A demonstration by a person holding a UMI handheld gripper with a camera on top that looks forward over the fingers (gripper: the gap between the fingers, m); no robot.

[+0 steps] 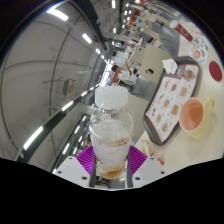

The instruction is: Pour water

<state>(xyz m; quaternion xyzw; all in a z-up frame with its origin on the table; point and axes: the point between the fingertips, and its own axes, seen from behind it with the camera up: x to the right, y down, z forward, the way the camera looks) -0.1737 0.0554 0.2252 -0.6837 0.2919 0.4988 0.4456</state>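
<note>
Gripper (110,165) clamped on a clear plastic bottle (109,130), both purple pads (92,158) pressing its lower sides. White cap (110,97) looks to be on, though hard to be sure. Bottle upright relative to the fingers, some water inside, level hard to pin down through the ribbed wall.

Whole scene looks tilted: ceiling lights running off beyond the bottle, the surface (200,150) rising to one side of it. So probably lifted off and carried toward the target, not pouring yet.

Beside the bottle, off to the fingers' side: an orange cup (194,115) sitting on the surface, mouth open and facing this way. Best guess for where the water goes. Just between cup and bottle, a dark-rimmed tray (170,103) with rows of small pale pieces in it. Further back, a couple of small red-and-white bowls (213,68) and more clutter, too small to name.

Next move, judging from this: swing the bottle over the cup's mouth and tip the neck down. If that cap really is on, nothing comes out until it's off. Risk worth flagging: the tray right next to the cup catching a splash.

Labels or brands: none readable. No label visible on the bottle, no writing anywhere clear enough to make out.
</note>
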